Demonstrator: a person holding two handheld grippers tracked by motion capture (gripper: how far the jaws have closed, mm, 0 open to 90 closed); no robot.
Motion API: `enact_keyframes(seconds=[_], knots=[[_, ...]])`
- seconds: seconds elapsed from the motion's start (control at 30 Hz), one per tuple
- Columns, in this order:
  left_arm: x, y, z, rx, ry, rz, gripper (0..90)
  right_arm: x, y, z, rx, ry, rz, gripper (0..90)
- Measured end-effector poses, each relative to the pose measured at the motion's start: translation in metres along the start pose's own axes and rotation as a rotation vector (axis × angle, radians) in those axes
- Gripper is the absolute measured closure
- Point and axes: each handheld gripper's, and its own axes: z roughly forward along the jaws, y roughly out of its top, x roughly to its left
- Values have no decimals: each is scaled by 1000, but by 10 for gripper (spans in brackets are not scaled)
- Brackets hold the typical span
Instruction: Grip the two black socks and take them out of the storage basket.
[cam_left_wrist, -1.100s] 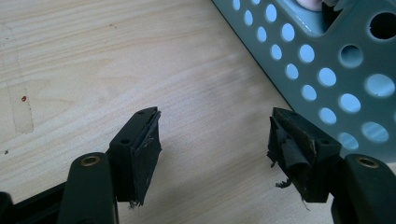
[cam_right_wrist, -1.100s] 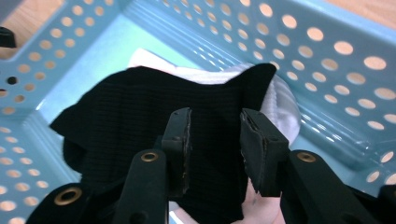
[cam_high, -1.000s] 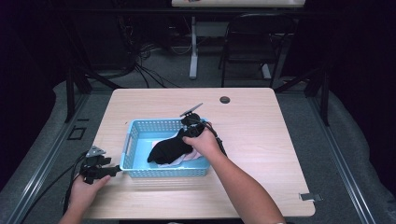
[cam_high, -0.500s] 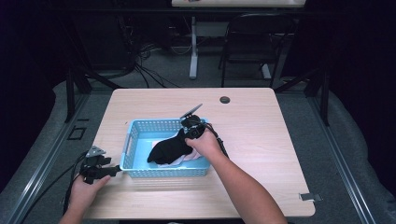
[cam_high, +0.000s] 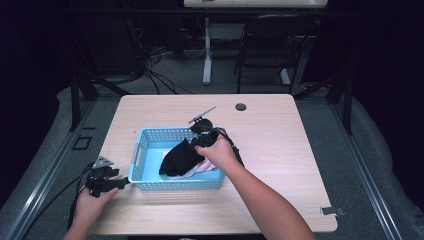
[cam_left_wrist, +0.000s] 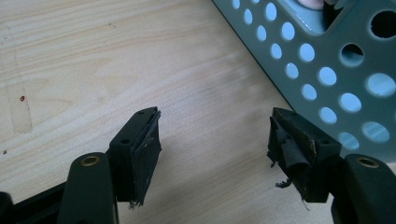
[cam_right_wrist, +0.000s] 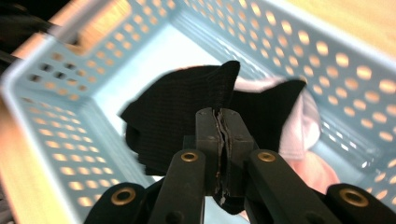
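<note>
You are at the start of emptying the blue basket (cam_high: 145, 150): your right tool (cam_high: 200, 142) has just been closing and now pinches the black cloth (cam_high: 180, 157), which hangs from the pads above the basket floor with its lower end draped over the pink cloth (cam_high: 207, 167) beneath. In the right gripper view the two jaws stand pressed together with a thin fold of that black cloth (cam_right_wrist: 187, 107) caught between the pads, so the grip looks like a narrow one near the cloth's edge (a slip is possible if you jerk it). The basket (cam_right_wrist: 56, 116) is blurred around it, and the pink cloth (cam_right_wrist: 303, 126) lies at the far side, part under the black one.

I judge the pick made but the removal not done: the black cloth is not yet clear of the basket walls, and the pink cloth is untouched inside.

Your left tool (cam_high: 117, 184) rests on the counter (cam_high: 280, 130) just beside the basket's near left corner. In the left gripper view its jaws stand wide apart with nothing between them, only bare counter (cam_left_wrist: 93, 70), and the basket wall (cam_left_wrist: 336, 79) sits close by its right pad without touching
</note>
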Motion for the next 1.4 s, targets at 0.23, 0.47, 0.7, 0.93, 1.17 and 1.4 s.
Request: enact_keyframes(seconds=[0.23, 0.47, 0.7, 0.93, 1.17, 1.4], knots=[[0, 0, 0, 2, 0, 0, 339, 17, 19, -28, -24, 11, -75, 877], [0, 0, 0, 0, 0, -1, 339, 34, 36, -61, -86, 16, -119, 879], [0, 0, 0, 2, 1, -1, 339, 40, 43, -90, -129, 16, -137, 881], [0, 0, 0, 4, 1, -1, 338, 42, 48, -115, -183, 15, -142, 881], [0, 0, 0, 2, 1, 0, 339, 35, 41, -127, -192, -4, -136, 881], [0, -1, 0, 4, 4, 0, 338, 22, 24, -153, -208, -30, -121, 881]])
